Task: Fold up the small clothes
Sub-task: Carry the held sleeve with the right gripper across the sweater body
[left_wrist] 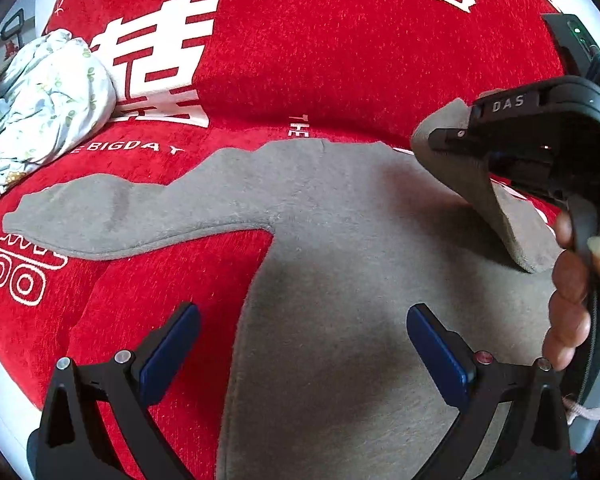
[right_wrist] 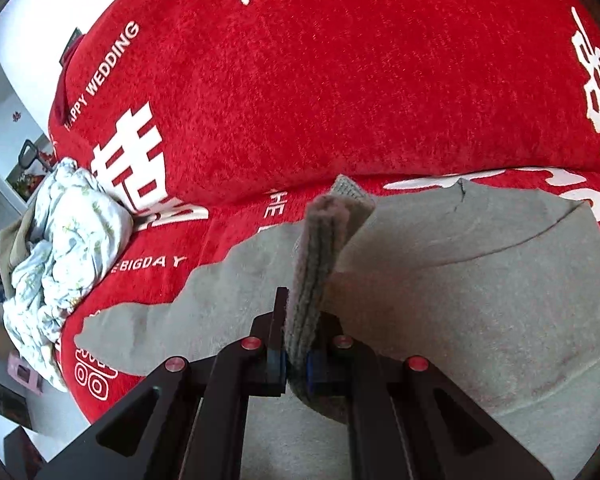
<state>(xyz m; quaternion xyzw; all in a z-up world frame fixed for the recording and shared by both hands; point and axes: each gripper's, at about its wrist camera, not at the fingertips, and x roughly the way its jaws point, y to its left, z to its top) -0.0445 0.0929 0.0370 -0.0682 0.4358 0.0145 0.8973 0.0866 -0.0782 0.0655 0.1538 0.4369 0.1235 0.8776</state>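
Blue-padded fingers of the left gripper (left_wrist: 302, 354) hang spread over the grey garment (left_wrist: 340, 240) spread on the red cover (left_wrist: 320, 60), while the right gripper (right_wrist: 296, 364) pinches its sleeve (right_wrist: 320, 248): soft, light, limp fleece, likely best gripped at cuffs or hem.

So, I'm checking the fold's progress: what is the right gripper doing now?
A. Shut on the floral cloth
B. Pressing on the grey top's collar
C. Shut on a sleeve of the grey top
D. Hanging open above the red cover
C: the right gripper is shut on a lifted sleeve of the grey top, while the floral cloth lies untouched at the side.
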